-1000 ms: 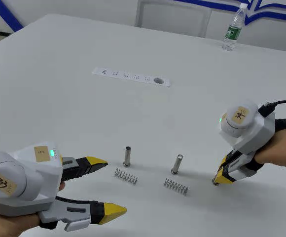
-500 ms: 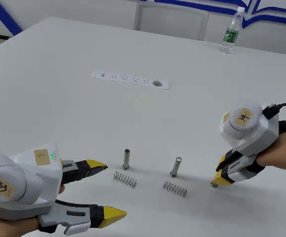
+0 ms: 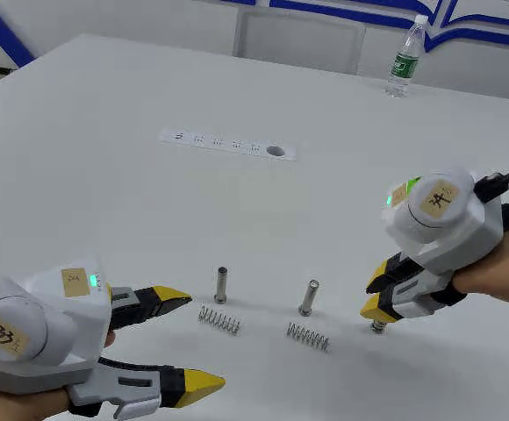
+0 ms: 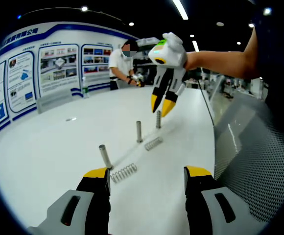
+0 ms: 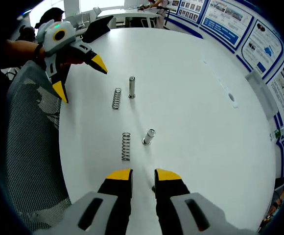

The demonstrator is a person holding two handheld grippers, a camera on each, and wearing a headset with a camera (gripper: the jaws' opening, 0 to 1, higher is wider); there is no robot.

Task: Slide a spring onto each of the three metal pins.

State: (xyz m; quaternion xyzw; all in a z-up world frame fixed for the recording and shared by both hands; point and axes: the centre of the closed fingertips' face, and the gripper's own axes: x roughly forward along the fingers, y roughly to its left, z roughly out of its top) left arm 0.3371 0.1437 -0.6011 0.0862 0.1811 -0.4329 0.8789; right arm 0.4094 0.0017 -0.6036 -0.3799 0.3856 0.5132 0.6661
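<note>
Right gripper (image 3: 376, 295) above end pin (image 3: 378, 326); jaws slightly apart, clear of it.
Left gripper (image 3: 205, 340) jaws wide apart; first spring (image 3: 218, 320) lies flat just beside upright first pin (image 3: 221, 285); second spring (image 3: 309, 336) just beside middle pin (image 3: 309, 298); all on white table (image 3: 105, 175).

Left gripper (image 3: 193, 338): held near level in the left hand (image 3: 9, 408), jaws spread wide, tips pointing forward. Right gripper (image 3: 376, 296): held in the right hand (image 3: 500, 272), nose pitched steeply down, jaws parted by a narrow gap. The right gripper sits well ahead of the left gripper's tips.
</note>
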